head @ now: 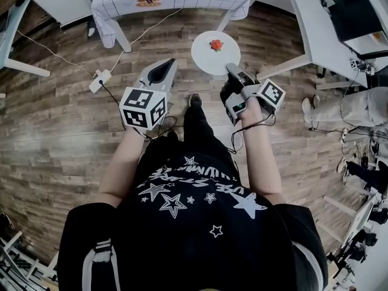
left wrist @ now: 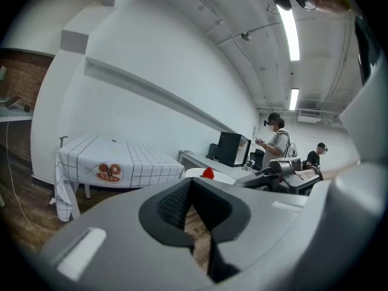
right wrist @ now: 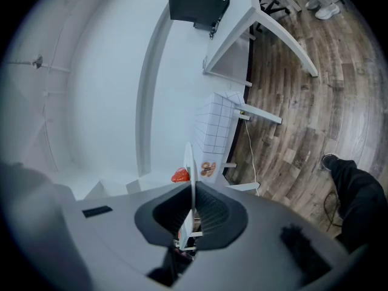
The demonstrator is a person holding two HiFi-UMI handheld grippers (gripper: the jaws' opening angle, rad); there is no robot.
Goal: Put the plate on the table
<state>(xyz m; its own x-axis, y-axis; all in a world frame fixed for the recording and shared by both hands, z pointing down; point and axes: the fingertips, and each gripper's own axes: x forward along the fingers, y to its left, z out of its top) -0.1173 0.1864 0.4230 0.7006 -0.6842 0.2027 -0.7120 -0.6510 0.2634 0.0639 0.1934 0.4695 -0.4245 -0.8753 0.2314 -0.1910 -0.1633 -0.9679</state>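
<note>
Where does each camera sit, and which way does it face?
Head view: on the person's head, facing steeply down at the wood floor; shows torso, forearms, left gripper, right gripper holding the plate.
Left gripper view: on the left gripper, facing level toward the checked table; shows its empty jaws.
Right gripper view: on the right gripper, rolled sideways, along the plate's edge; shows its jaws, a leg.
Shared: all three show plate and table.

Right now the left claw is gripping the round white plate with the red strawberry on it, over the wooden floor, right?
Not the left: the right claw is gripping the round white plate by its rim, as the right gripper view shows. The red strawberry is on it, over the wooden floor, as you said.
</note>
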